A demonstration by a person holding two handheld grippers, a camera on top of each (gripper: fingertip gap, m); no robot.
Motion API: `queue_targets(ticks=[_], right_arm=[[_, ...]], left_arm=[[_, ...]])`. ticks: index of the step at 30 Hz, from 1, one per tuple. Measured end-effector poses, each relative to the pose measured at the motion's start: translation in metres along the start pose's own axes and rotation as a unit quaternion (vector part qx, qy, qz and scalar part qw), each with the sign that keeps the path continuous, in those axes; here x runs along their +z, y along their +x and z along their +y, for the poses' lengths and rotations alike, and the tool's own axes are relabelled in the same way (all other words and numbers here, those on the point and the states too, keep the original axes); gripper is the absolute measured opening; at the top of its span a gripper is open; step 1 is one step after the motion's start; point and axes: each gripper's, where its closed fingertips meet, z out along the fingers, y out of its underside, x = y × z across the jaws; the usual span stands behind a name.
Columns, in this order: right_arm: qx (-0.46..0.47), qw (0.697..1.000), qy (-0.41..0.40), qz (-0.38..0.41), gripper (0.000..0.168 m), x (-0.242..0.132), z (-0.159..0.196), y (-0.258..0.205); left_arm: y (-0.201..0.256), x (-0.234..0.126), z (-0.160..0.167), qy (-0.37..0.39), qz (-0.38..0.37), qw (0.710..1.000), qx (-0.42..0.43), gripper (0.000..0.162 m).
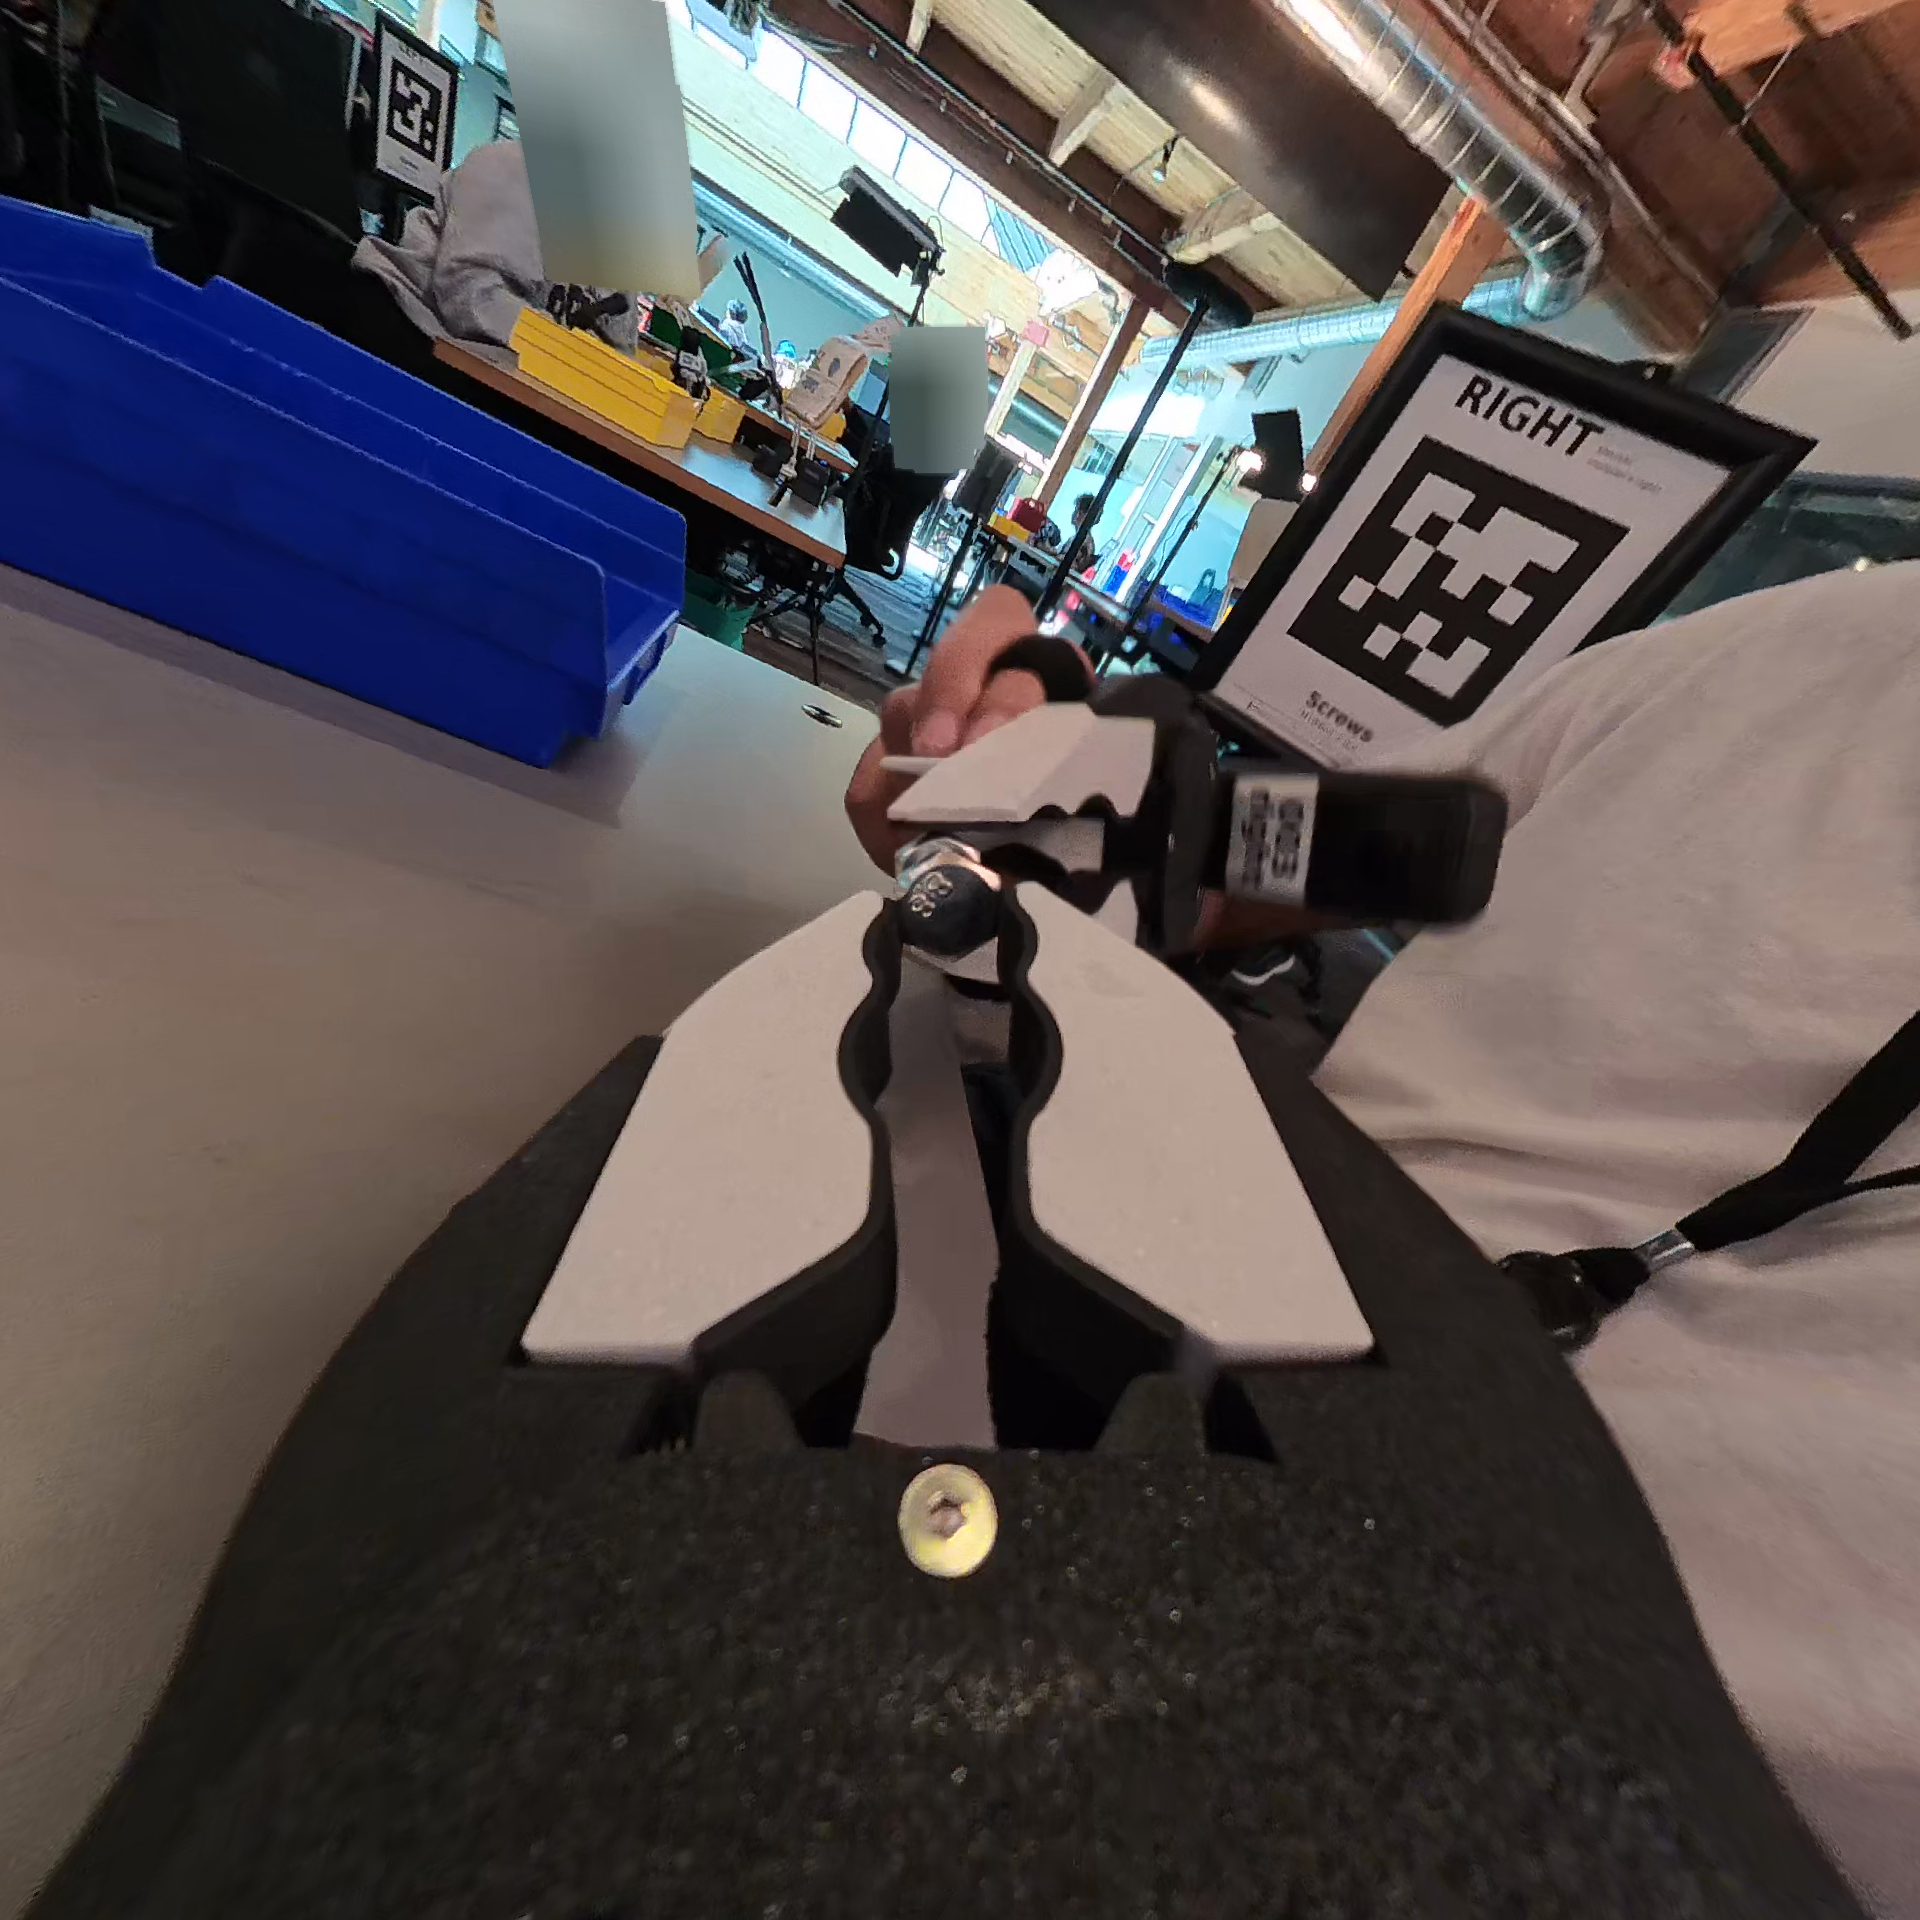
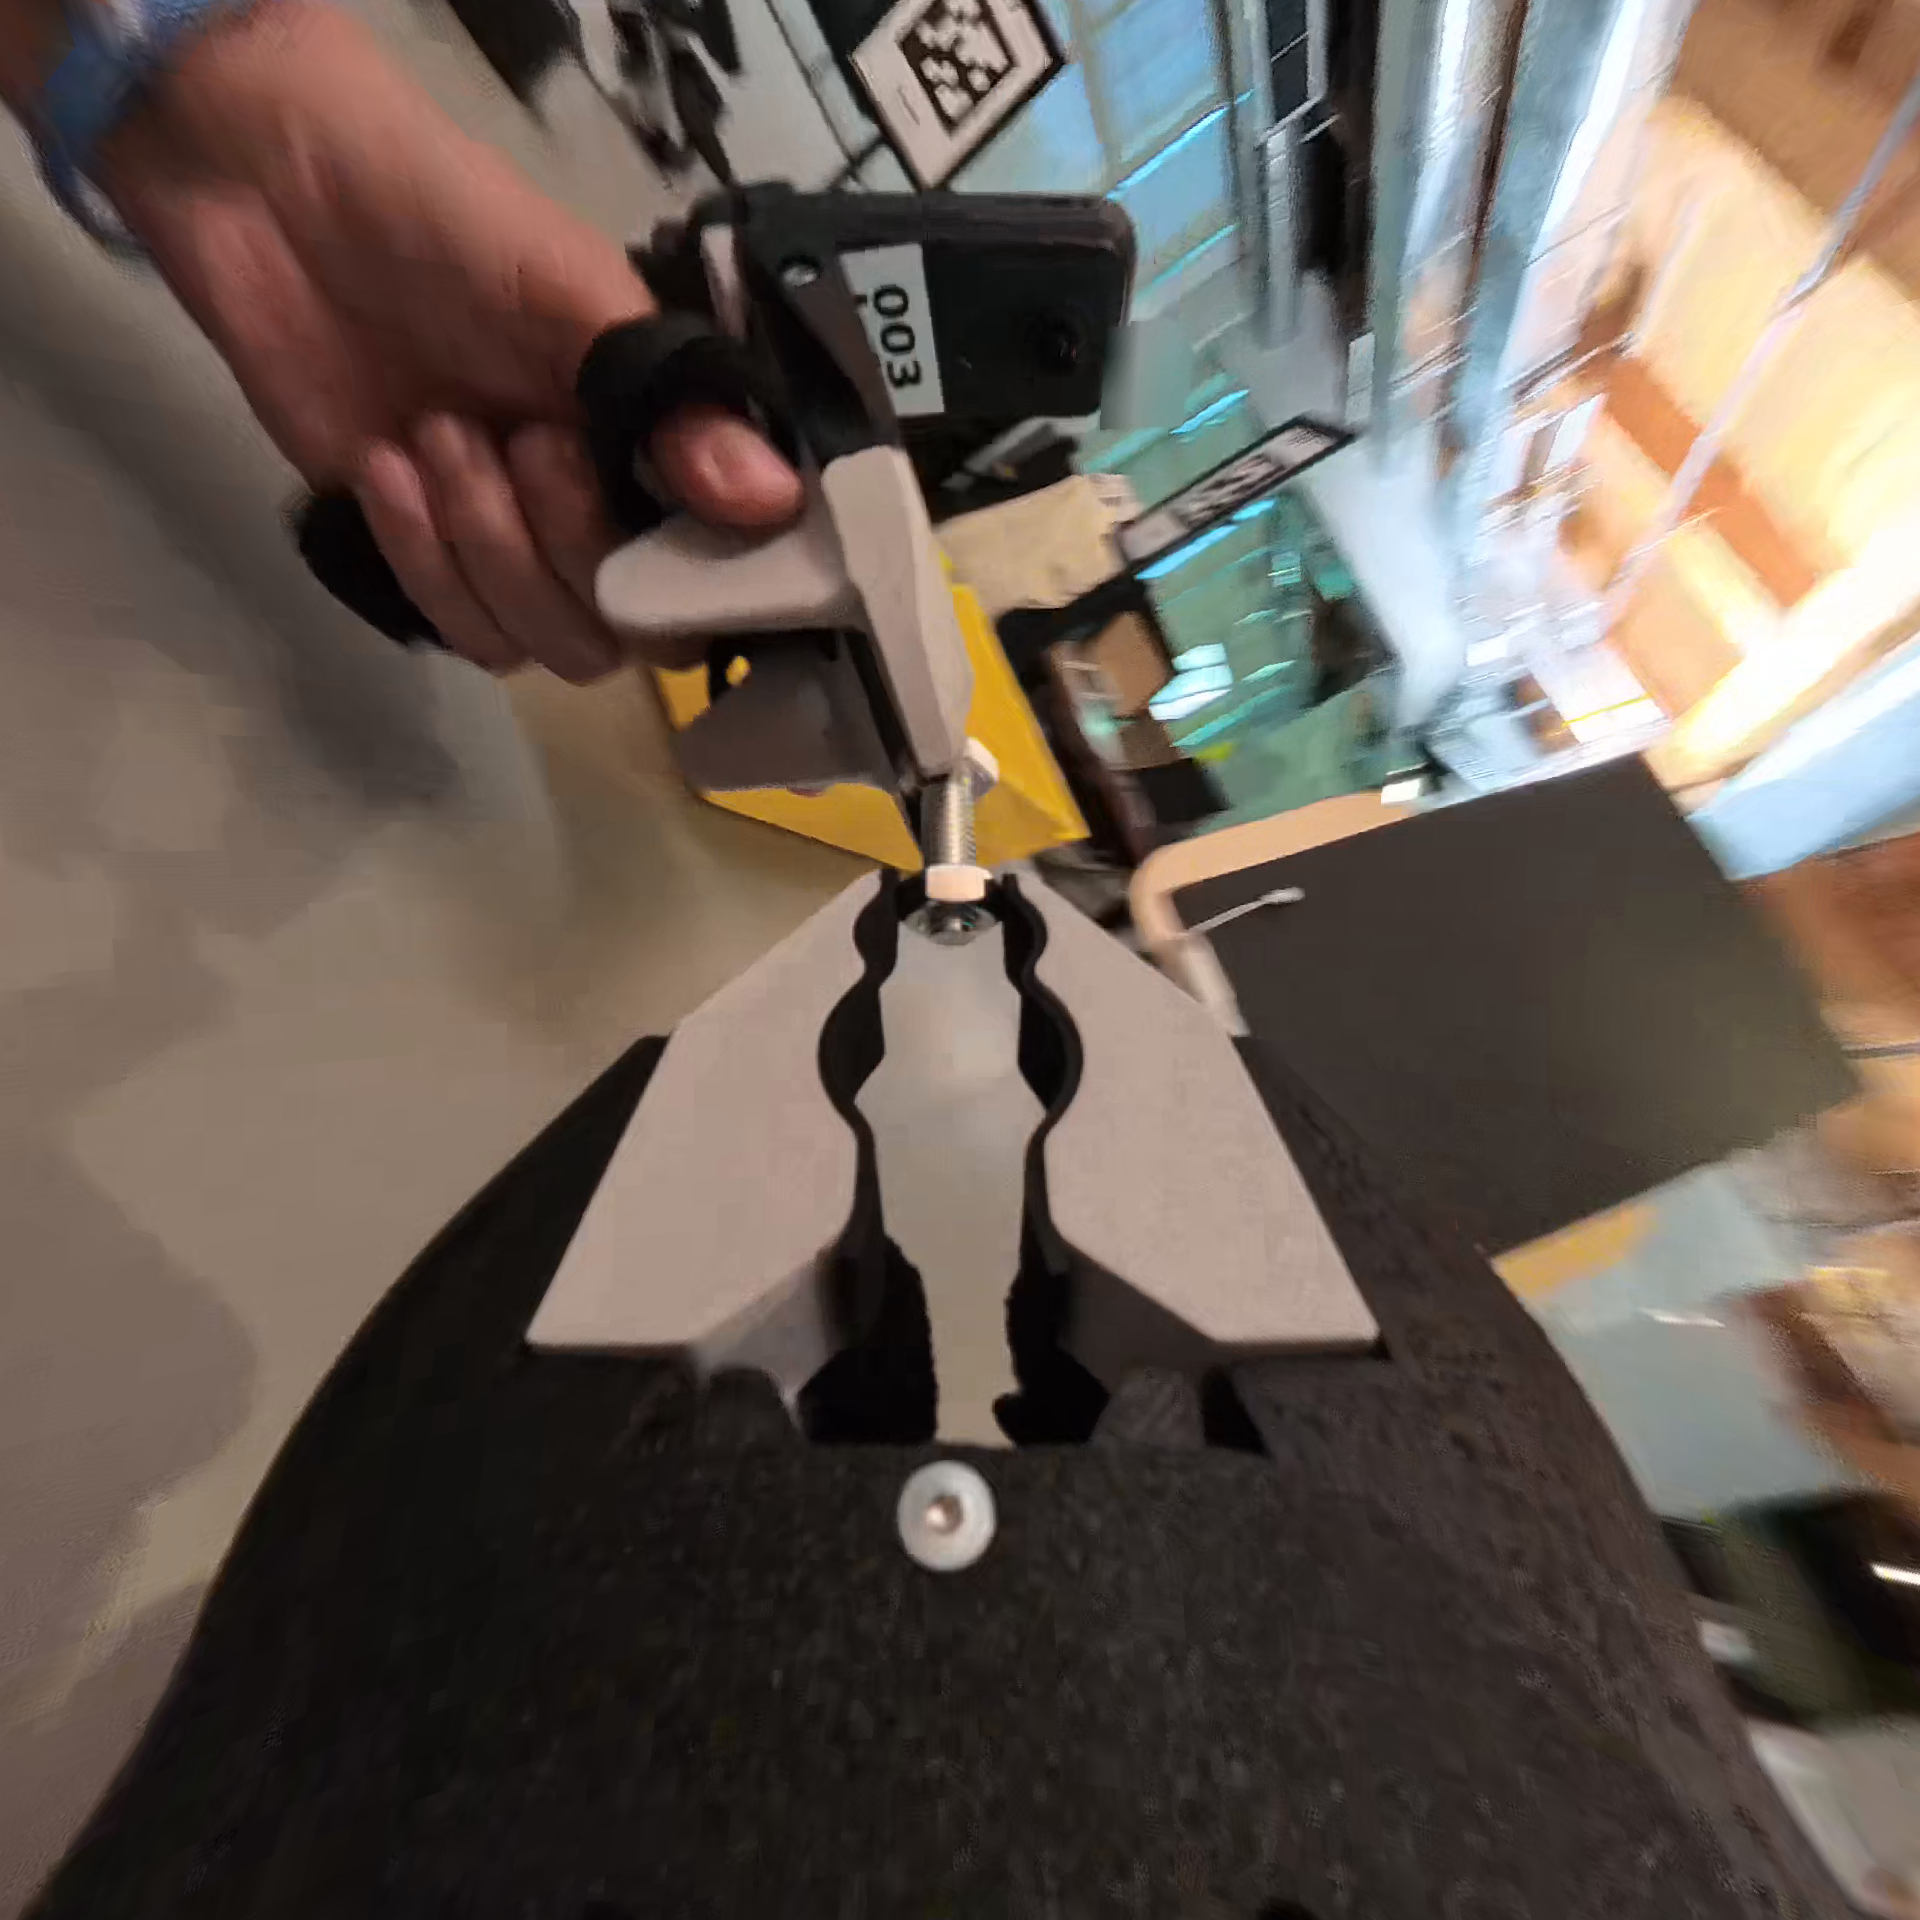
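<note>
Bolt [image 1: 940, 906]: we see its head clamped in the left gripper [image 1: 948, 920]. The right gripper [image 2: 951, 914], at 12 o'clock, grips the nut [image 2: 954, 885] on its thread.

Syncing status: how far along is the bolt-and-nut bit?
Done: bolt clamped by its head in left tongs. In hand: right tongs shut on the nut at the thread's end. Left: bare thread shows between nut and head.
</note>
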Motion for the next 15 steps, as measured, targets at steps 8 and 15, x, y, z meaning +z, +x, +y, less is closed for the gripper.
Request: queue_targets(ticks=[8, 15], right_arm=[[0.598, 0.723, 0.089, -0.333, 0.019, -0.009, -0.01, -0.008], [0.736, 0.537, 0.169, -0.377, 0.027, -0.007, -0.017, 0.008]], left_arm=[[0.004, 0.004, 0.004, -0.011, 0.003, 1.0, 0.021, 0.017], [0.003, -0.003, -0.006, 0.015, -0.006, 1.0, 0.021, 0.017]])
